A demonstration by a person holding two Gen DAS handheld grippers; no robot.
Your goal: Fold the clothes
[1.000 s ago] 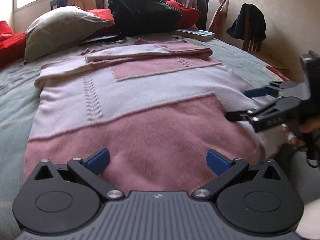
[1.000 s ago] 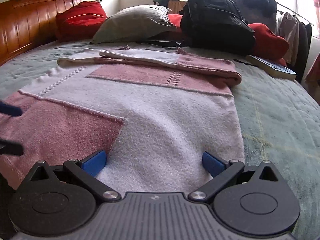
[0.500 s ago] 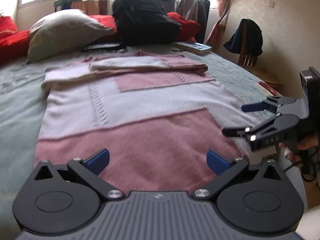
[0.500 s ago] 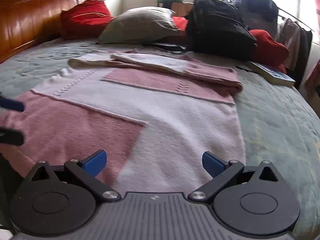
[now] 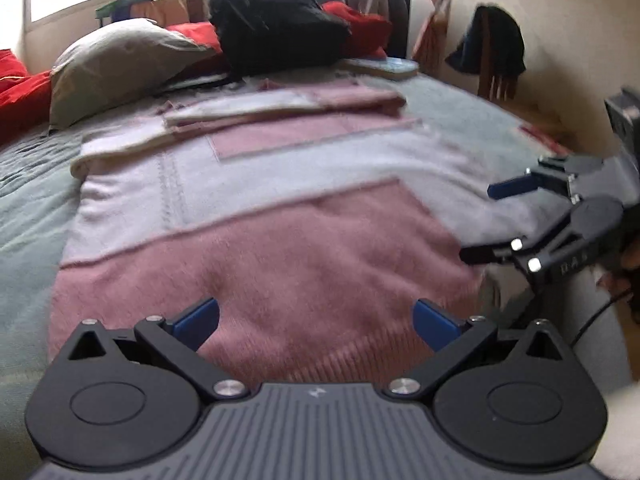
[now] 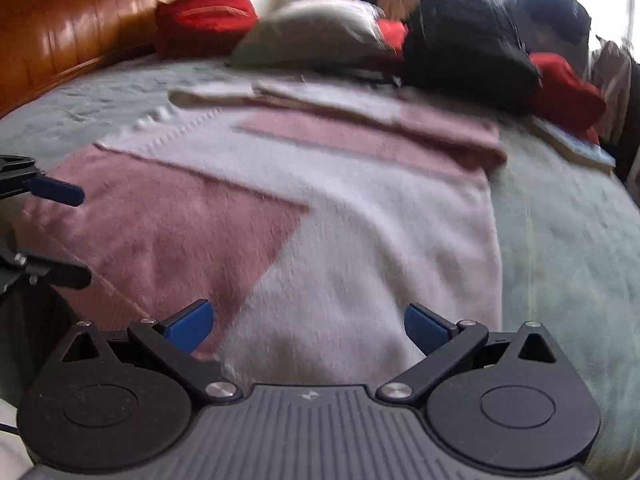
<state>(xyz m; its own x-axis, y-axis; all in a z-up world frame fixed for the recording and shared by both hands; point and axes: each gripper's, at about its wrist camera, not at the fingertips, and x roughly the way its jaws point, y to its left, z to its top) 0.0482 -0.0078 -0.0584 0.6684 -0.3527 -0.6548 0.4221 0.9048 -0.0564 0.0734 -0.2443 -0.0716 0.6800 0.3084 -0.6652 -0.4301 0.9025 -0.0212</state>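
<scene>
Pink-and-white sweater (image 5: 256, 240) flat on bed (image 6: 568, 240) – sleeves folded across top, left gripper (image 5: 316, 316) and right gripper (image 6: 308, 320) both spread wide at hem, holding nothing.

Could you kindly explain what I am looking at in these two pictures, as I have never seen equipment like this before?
There is no robot here: a person holds a two-finger gripper in each hand, and each gripper carries a wide-angle camera looking along its fingers. One picture is from the left gripper, the other from the right gripper; each also shows the other gripper at its edge. Both have their blue-padded jaws wide open and hold nothing. They hover near the close hem of a pink and white sweater spread on a bed, its sleeves folded across the far end. Beyond it lie a grey pillow, red cushions, a black backpack and a book.
</scene>
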